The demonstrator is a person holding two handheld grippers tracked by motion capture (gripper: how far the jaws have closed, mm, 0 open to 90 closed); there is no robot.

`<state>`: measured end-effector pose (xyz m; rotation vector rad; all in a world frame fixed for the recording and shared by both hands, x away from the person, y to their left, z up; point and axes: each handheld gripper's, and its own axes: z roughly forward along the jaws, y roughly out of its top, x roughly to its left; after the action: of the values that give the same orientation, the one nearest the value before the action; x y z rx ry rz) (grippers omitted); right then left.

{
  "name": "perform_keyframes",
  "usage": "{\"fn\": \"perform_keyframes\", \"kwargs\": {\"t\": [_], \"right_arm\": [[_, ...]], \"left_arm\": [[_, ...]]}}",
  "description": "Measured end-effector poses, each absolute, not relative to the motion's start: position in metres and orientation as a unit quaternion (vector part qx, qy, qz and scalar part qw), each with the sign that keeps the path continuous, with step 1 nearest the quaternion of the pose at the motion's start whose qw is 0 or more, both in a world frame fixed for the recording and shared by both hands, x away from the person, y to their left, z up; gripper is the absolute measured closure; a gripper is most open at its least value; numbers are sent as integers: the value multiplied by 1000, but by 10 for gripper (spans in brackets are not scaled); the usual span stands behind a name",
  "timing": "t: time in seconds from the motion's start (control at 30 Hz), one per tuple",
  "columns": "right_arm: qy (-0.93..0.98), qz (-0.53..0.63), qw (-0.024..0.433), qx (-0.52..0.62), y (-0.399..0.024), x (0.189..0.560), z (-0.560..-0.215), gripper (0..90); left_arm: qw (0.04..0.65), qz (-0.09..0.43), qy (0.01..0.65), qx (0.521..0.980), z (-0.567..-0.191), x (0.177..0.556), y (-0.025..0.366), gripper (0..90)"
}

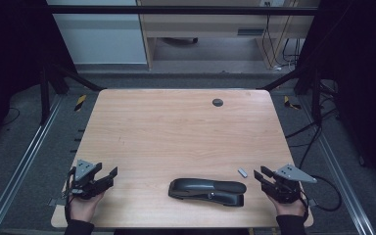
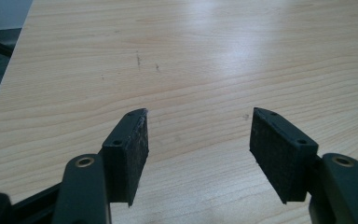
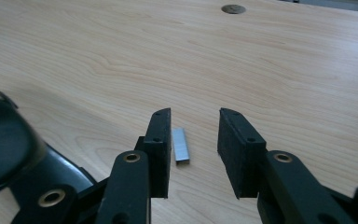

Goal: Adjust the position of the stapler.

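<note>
Now we hold our right gripper (image 3: 195,140) parted around the small grey metal staple strip (image 3: 181,145), our left gripper (image 2: 198,140) wide, near the black plastic stapler (image 1: 207,191).

One stapler (image 1: 207,191), one staple strip (image 1: 242,172)

No text, label, brand, number or sign can be read anywhere: the stapler (image 1: 207,191), the strip of staples (image 3: 181,145) beside it and the table (image 1: 176,127) under it carry no legible marking.
</note>
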<state>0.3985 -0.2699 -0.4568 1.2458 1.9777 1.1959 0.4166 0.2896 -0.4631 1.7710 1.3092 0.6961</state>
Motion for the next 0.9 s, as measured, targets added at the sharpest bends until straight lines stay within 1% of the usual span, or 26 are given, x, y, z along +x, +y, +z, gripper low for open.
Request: {"fn": "perform_keyframes", "kwargs": {"t": [0.07, 0.23, 0.27, 0.37, 0.47, 0.63, 0.77, 0.9], "right_arm": [[732, 441, 258, 451, -269, 398, -456, 655], [737, 451, 249, 437, -262, 392, -449, 720], [737, 451, 249, 437, -262, 392, -449, 720], [742, 458, 242, 425, -258, 388, -441, 779], [744, 463, 240, 418, -255, 386, -437, 803], [752, 469, 232, 400, -244, 381, -428, 870], [758, 473, 225, 389, -236, 379, -424, 899], [764, 475, 218, 378, -230, 377, -421, 900]], "left_arm": [[403, 276, 517, 703, -463, 417, 290, 365], [400, 274, 516, 707, -463, 417, 290, 365], [400, 272, 516, 707, -463, 417, 290, 365], [401, 271, 517, 707, -463, 417, 289, 373], [400, 271, 515, 708, -463, 417, 289, 380], [397, 273, 514, 709, -462, 417, 290, 392], [398, 272, 515, 709, -462, 417, 290, 409], [397, 271, 516, 709, -462, 417, 290, 429]]}}
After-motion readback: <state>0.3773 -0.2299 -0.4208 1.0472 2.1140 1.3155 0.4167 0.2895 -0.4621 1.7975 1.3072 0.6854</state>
